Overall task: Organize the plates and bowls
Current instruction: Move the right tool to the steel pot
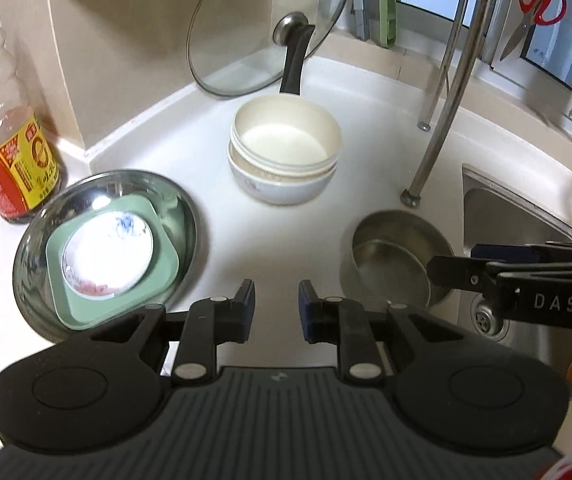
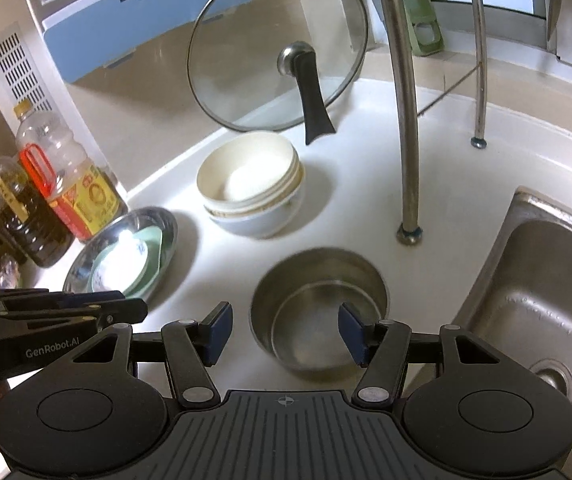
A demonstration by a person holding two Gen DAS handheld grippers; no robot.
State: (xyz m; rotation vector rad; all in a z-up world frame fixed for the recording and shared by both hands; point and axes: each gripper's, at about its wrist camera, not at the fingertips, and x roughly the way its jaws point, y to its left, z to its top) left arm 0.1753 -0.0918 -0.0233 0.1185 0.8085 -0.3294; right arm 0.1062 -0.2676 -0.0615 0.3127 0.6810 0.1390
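Your left gripper [image 1: 276,310] hangs over bare worktop [image 1: 278,240], its fingers [image 1: 246,304] parted by a narrow gap with nothing between them. Your right gripper [image 2: 286,330] has its fingers [image 2: 218,332] spread wider, also pinching nothing; in its own view they frame the steel bowls [image 2: 320,312], 1 nested inside the other, and I cannot tell whether the pads touch the rim.

From the left wrist view, the steel bowls [image 1: 394,256] sit at 3 o'clock from your left gripper, just beside the sink [image 1: 526,216]. At 12 o'clock stands the bowl stack [image 1: 284,152], cream bowls nested in a white 1. Behind it a pan handle [image 1: 296,64] rises in front of the glass lid [image 1: 262,36], which leans on the wall. At 9 o'clock lies the steel plate [image 1: 38,240], carrying a green square plate [image 1: 162,276] with a small white dish [image 1: 108,256] on top. Beyond it, at 10 o'clock, stands an oil bottle [image 1: 2,120].

From the right wrist view, the bowl stack [image 2: 252,188] is at 11 o'clock, the steel plate [image 2: 166,228] at 9 o'clock, and a rack leg [image 2: 406,120] at 1 o'clock.
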